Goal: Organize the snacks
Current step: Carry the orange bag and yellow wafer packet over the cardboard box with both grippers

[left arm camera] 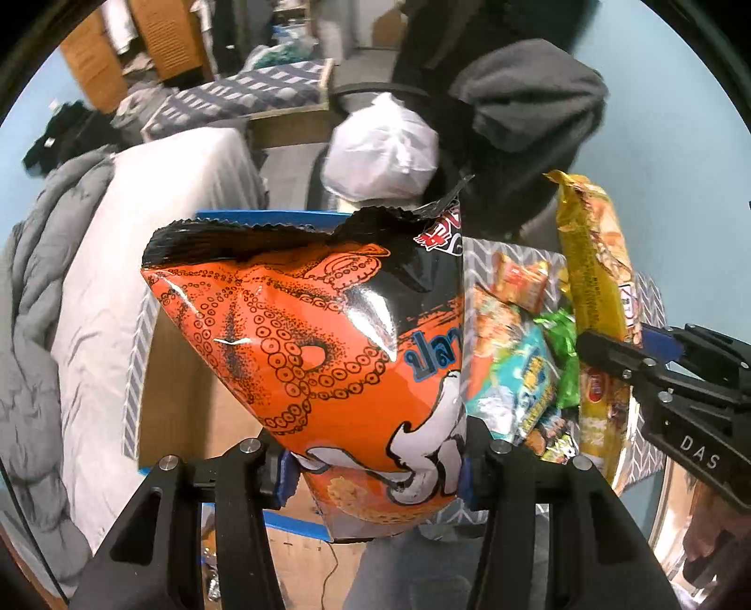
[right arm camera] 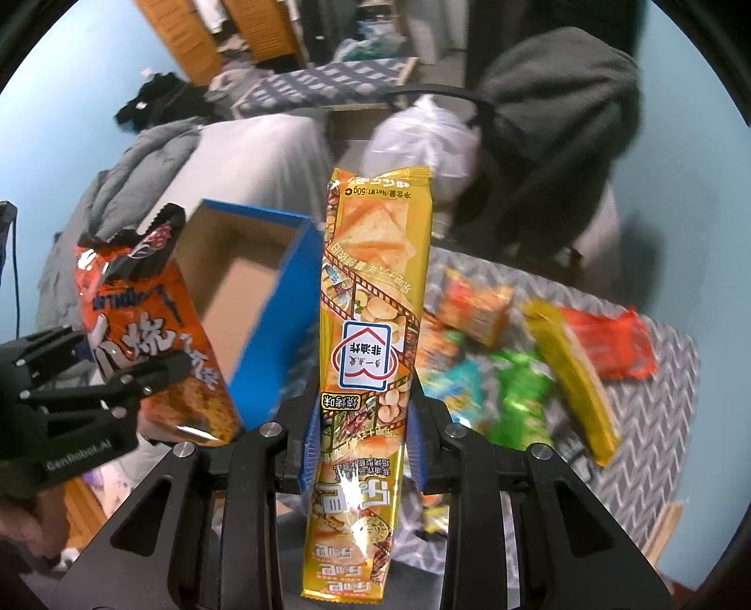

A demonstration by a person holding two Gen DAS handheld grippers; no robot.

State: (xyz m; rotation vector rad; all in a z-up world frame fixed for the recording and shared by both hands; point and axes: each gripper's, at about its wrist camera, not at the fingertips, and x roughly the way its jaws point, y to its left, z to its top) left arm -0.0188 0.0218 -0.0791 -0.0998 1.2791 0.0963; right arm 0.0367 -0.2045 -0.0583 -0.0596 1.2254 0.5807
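Note:
My left gripper is shut on an orange and black octopus snack bag and holds it up in the air; the bag also shows at the left of the right wrist view. My right gripper is shut on a long yellow snack packet, held upright; the packet shows at the right of the left wrist view. An open blue cardboard box stands behind and between them. Several loose snack packs lie on a grey zigzag cloth.
A bed with grey bedding lies to the left. A white plastic bag and a dark chair draped with grey cloth stand behind the box. Wooden furniture is at the back.

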